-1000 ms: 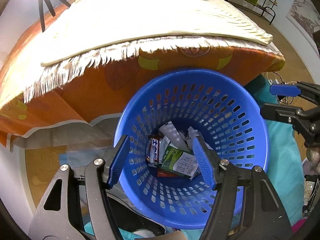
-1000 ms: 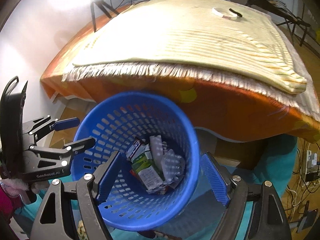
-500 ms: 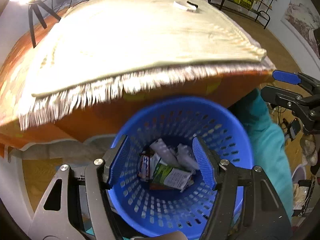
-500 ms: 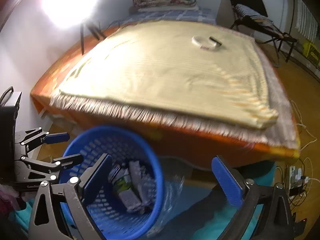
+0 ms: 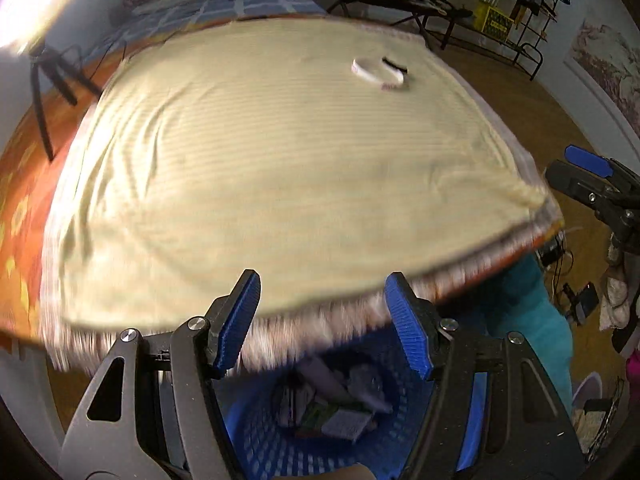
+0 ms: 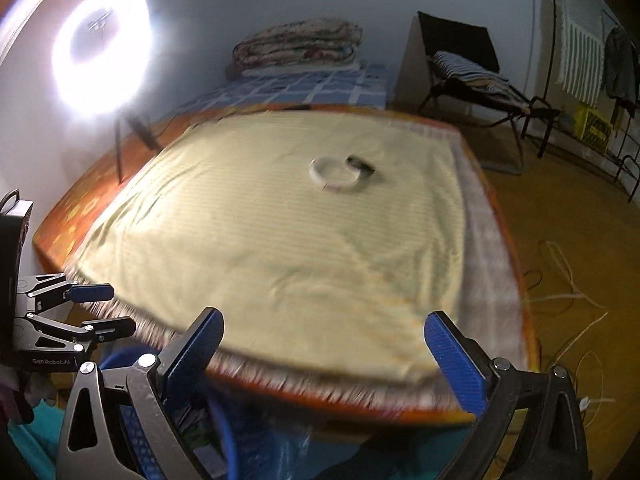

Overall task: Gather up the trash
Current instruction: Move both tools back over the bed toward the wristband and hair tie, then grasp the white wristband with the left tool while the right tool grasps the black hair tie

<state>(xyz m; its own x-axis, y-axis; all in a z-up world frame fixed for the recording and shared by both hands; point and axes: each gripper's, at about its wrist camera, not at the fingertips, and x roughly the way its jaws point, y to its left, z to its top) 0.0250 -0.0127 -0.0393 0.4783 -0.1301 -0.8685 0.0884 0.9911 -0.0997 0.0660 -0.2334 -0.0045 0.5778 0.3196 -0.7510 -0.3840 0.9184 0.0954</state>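
Left wrist view: left gripper point(image 5: 322, 320) jaws apart, nothing between, above blue basket point(image 5: 256, 446) holding wrappers point(image 5: 340, 412) at near edge. Right gripper point(image 6: 324, 356) spread wide, empty, having just been opening. Far on cream cloth point(image 6: 280, 240): white band point(image 6: 340, 174), right of centre.

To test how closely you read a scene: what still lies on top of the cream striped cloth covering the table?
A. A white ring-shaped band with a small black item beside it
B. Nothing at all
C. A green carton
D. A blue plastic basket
A: the white ring-shaped band and the small black item lie on the cream striped cloth, while the cartons sit in the blue perforated plastic basket below the table edge.
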